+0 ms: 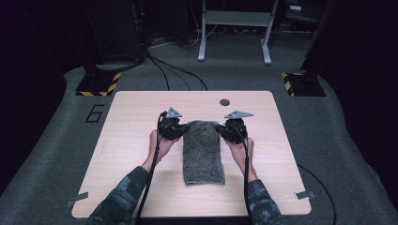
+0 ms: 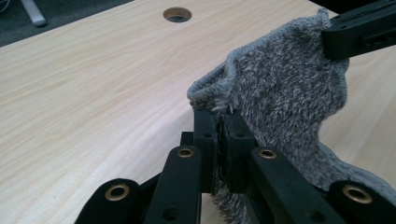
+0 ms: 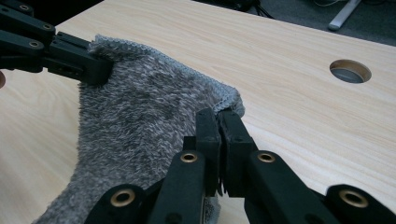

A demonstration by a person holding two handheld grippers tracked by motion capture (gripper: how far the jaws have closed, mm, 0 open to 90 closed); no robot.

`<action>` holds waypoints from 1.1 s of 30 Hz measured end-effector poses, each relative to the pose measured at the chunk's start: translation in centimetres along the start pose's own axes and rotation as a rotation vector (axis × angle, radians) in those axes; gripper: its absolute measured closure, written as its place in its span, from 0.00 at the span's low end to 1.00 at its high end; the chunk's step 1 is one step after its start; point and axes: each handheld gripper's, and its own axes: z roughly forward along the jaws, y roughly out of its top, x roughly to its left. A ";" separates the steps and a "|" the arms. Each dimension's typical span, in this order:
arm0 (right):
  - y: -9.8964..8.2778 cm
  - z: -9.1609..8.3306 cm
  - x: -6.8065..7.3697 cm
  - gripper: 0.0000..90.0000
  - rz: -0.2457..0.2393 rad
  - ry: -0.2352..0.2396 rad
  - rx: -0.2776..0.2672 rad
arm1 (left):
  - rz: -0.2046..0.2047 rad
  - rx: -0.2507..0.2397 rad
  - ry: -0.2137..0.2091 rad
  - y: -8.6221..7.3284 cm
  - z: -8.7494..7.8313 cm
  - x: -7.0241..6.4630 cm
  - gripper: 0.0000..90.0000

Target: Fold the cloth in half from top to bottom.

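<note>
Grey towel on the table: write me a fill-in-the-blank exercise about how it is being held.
1. The grey towel lies on a ____ table.
2. The left tongs are ____ on a far corner of the towel.
3. The right tongs grip the towel's other far ____.
4. The round hole in the tabletop lies beyond the towel's ____ end.

Missing words: wooden; shut; corner; far

grey fluffy towel [image 1: 202,152], folded lengthwise, far end lifted
</note>
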 end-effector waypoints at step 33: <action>-9.6 -4.9 4.5 0.93 -0.099 0.024 0.036 | 0.003 0.061 -0.189 -8.0 -2.3 -5.5 0.78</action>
